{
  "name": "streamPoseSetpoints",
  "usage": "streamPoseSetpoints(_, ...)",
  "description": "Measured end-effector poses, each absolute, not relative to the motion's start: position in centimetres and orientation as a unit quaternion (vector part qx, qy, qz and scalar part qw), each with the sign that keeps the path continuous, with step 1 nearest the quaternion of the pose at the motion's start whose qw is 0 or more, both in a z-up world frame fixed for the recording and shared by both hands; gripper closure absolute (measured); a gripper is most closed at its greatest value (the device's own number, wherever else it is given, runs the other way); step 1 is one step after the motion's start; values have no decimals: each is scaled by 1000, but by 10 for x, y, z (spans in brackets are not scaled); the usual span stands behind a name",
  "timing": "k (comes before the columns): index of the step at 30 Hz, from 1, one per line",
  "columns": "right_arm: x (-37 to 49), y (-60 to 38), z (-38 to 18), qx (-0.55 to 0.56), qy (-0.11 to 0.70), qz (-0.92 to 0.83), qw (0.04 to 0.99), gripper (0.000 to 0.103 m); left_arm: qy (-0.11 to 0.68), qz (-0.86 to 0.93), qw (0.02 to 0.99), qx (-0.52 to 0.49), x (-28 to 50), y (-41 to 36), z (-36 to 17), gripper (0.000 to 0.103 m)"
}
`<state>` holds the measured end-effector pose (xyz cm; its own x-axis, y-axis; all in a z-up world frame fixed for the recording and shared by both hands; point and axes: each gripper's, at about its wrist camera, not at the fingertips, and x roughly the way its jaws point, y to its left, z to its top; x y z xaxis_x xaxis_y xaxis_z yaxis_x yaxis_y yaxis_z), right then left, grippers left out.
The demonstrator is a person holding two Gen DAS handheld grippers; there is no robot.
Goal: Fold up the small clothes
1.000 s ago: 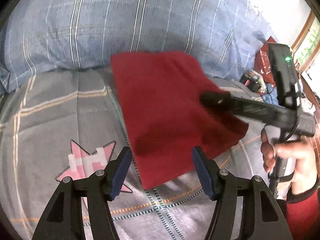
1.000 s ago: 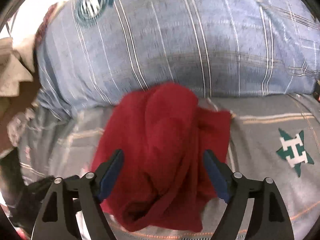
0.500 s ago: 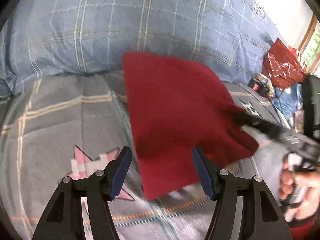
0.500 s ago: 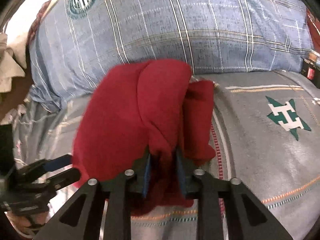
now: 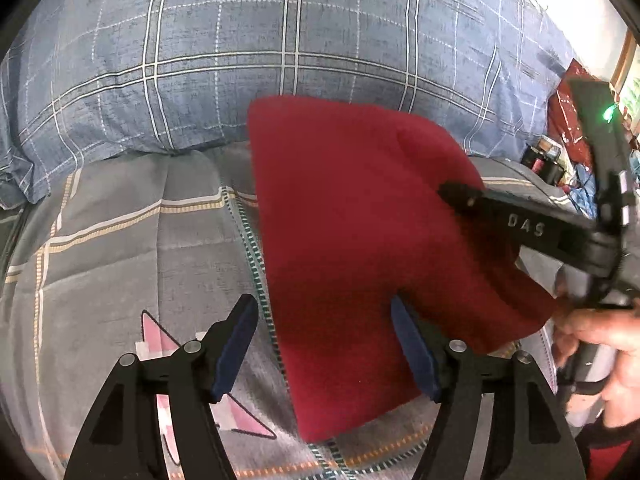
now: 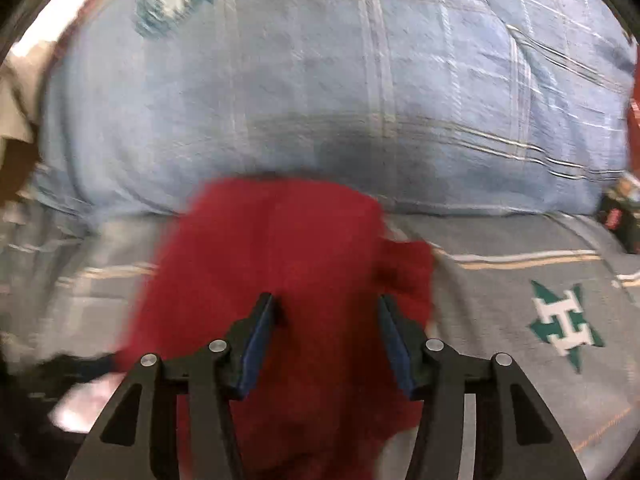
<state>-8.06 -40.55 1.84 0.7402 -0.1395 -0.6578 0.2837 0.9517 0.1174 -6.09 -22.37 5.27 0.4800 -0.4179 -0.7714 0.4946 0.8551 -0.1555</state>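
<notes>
Red cloth (image 5: 360,240): folded over, lying on grey quilt (image 5: 140,248) against blue plaid pillow (image 5: 280,40); fold looks largely done, tidying left. Left claw (image 5: 320,344): wide, empty, astride near edge. Right claw (image 6: 326,344): wide, empty, over cloth. Bedroom; clutter far right

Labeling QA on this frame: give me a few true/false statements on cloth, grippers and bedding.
1. The red cloth lies on the grey quilt. True.
2. The left gripper is shut on the cloth. False: its fingers stand apart, open.
3. The right gripper is open. True.
4. A blue plaid pillow sits behind the cloth. True.
5. The green star patch is covered by the cloth. False: it lies bare, to the cloth's right.
</notes>
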Motion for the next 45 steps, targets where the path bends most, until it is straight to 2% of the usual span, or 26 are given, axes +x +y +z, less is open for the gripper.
streamPoseSetpoints(3,-86,-417,5,146,333,-100,926,51,432,-264,861,47,-61,-226,52,32)
streamPoseSetpoints(8,-92,-419,9,149,338,-99,924,50,430,-262,863,52,-63,-226,52,32)
streamPoseSetpoints(10,-97,-423,11,168,334,-97,922,44,431,-264,861,53,-64,-225,53,32)
streamPoseSetpoints(12,-104,-429,9,193,325,-95,921,30,434,-269,858,51,-63,-223,54,32)
streamPoseSetpoints(14,-109,-436,7,209,326,-93,917,25,436,-273,856,47,-62,-221,55,32)
streamPoseSetpoints(18,-120,-441,12,241,304,-74,919,24,439,-269,856,44,-60,-220,56,30)
streamPoseSetpoints(24,-122,-432,22,219,290,-76,929,24,440,-283,852,0,-51,-208,61,30)
streamPoseSetpoints(26,-121,-441,15,238,291,-86,923,22,452,-289,844,-26,-41,-201,56,26)
streamPoseSetpoints(29,-116,-458,3,280,293,-70,912,10,474,-294,828,-54,-26,-196,48,23)
streamPoseSetpoints(33,-104,-464,-9,295,298,-42,907,3,495,-317,805,-82,-6,-198,34,16)
streamPoseSetpoints(34,-101,-464,-11,294,300,-42,906,3,499,-322,800,-89,-2,-198,31,12)
streamPoseSetpoints(38,-92,-455,-10,274,300,-17,914,2,488,-335,801,-92,10,-205,24,9)
streamPoseSetpoints(39,-89,-450,-10,261,301,-12,917,5,487,-335,802,-83,11,-208,24,11)
streamPoseSetpoints(40,-88,-445,-11,248,301,-17,921,8,485,-338,803,-78,9,-212,23,18)
streamPoseSetpoints(42,-87,-438,-8,240,294,-13,925,41,484,-352,798,-71,7,-218,26,38)
streamPoseSetpoints(45,-92,-429,3,218,292,-26,931,60,473,-351,807,-49,0,-219,37,50)
